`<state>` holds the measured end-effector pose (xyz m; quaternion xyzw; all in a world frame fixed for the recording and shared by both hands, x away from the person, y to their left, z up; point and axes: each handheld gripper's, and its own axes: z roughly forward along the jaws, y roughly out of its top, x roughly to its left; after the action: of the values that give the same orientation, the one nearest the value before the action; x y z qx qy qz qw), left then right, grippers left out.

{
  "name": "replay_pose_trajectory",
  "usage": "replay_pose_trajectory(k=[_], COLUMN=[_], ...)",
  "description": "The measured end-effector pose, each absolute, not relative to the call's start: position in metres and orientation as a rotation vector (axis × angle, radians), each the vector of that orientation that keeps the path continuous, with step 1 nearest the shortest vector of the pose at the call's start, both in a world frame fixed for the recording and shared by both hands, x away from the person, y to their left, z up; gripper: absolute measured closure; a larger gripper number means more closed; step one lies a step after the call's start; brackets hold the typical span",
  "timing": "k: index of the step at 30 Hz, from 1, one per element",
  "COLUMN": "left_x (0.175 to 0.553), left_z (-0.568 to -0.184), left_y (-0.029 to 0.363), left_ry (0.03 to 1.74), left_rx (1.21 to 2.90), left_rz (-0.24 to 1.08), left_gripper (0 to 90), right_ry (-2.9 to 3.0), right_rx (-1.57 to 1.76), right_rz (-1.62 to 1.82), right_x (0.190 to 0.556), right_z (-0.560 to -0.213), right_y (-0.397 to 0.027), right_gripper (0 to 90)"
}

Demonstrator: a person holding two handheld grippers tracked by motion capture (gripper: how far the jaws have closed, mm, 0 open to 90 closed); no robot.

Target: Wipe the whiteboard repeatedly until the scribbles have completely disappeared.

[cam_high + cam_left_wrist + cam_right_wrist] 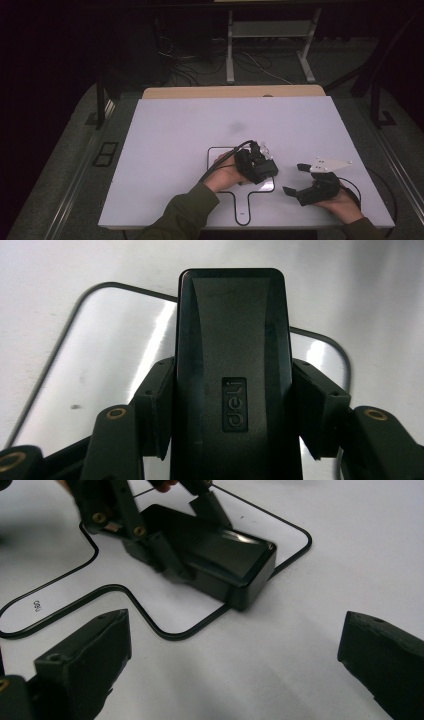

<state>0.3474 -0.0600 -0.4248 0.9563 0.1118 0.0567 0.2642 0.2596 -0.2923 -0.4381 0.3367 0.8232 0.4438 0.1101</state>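
A black rectangular box (pixel 264 171) marked "deli" (pixel 232 365) lies flat inside a black paddle-shaped outline (pixel 214 150) drawn on the white table. My left gripper (pixel 257 167) is shut on the box, its pads (pixel 155 410) pressing on both long sides. In the right gripper view the box (pixel 220 555) appears to rest on the table, its near corner at the outline's line (pixel 295 530), with the left gripper (pixel 187 532) clamped around it. My right gripper (pixel 295 179) stands open to the right of the box, nothing between its fingers (pixel 95 650).
The white tabletop (pixel 200 120) stretches bare to the far and left sides. A wooden strip (pixel 232 91) runs along its far edge. Beyond it stand a metal desk frame (pixel 230 55) and loose cables (pixel 190 65) on the floor.
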Motion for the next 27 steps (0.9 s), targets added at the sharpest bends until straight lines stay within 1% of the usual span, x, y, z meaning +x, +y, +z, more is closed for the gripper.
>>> replay_pose_trajectory(k=[8, 10, 12, 14, 18, 24, 27], left_x=[0.386, 0.392, 0.401, 0.404, 0.401, 0.384, 0.372], left_z=[-0.425, -0.426, -0.425, -0.424, -0.424, -0.424, -0.425], left_y=[-0.054, -0.052, -0.049, -0.047, -0.049, -0.050, -0.052], left_ry=[0.430, 0.492, 0.495, 0.516, 0.501, 0.449, 0.414], left_rx=[2.577, 2.558, 2.567, 2.565, 2.574, 2.572, 2.567], left_rz=[0.218, 0.238, 0.274, 0.261, 0.264, 0.194, 0.181], left_gripper=[39.8, 39.8, 39.8, 39.7, 39.7, 39.7, 39.6], right_ry=[2.417, 2.417, 2.418, 2.417, 2.418, 2.417, 2.418], right_rx=[0.986, 0.985, 0.984, 0.984, 0.985, 0.986, 0.987], right_rz=[1.308, 1.309, 1.308, 1.309, 1.309, 1.309, 1.308], right_x=[0.260, 0.260, 0.260, 0.260, 0.260, 0.260, 0.260], right_z=[-0.438, -0.438, -0.438, -0.438, -0.438, -0.438, -0.438], right_y=[-0.294, -0.294, -0.294, -0.294, -0.294, -0.294, -0.293], right_gripper=[0.0, 0.0, 0.0, 0.0, 0.0, 0.0, 0.0])
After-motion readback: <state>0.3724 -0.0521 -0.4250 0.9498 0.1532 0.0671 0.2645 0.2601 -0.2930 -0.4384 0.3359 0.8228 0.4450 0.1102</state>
